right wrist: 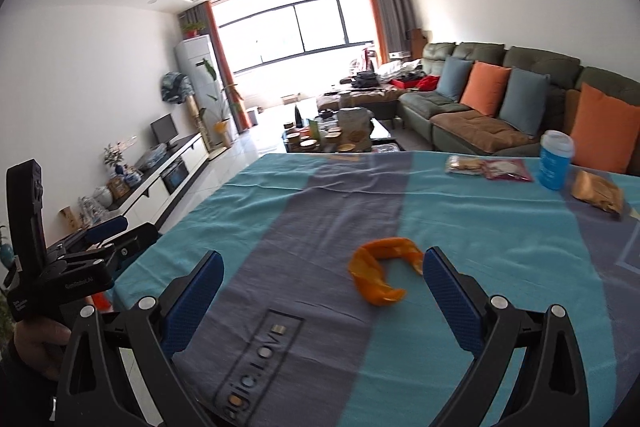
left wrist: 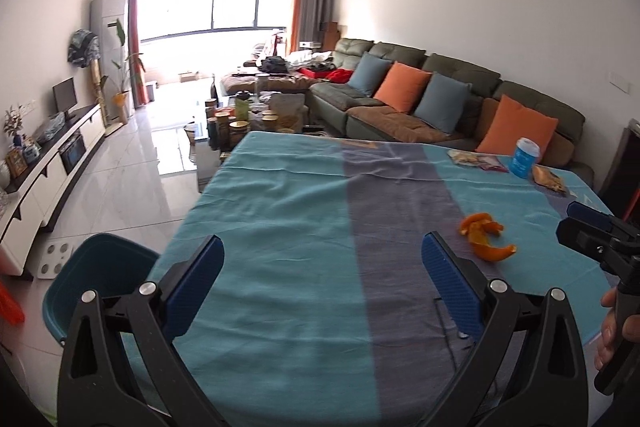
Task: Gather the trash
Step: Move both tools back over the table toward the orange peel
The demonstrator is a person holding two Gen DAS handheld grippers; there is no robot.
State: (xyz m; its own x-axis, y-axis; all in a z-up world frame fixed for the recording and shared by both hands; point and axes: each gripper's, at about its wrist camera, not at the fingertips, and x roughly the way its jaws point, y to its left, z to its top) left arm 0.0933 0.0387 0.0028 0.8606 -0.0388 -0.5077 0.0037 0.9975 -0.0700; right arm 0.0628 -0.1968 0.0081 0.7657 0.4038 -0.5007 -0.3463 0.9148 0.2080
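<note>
Orange peel lies on the table, between the wide-open, empty jaws of the right gripper; left gripper jaws likewise spread, empty.

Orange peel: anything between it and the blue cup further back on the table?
Nothing: in the right wrist view, only bare teal cloth separates the orange peel from the blue cup. The snack wrappers lie off to the sides of the cup.
</note>
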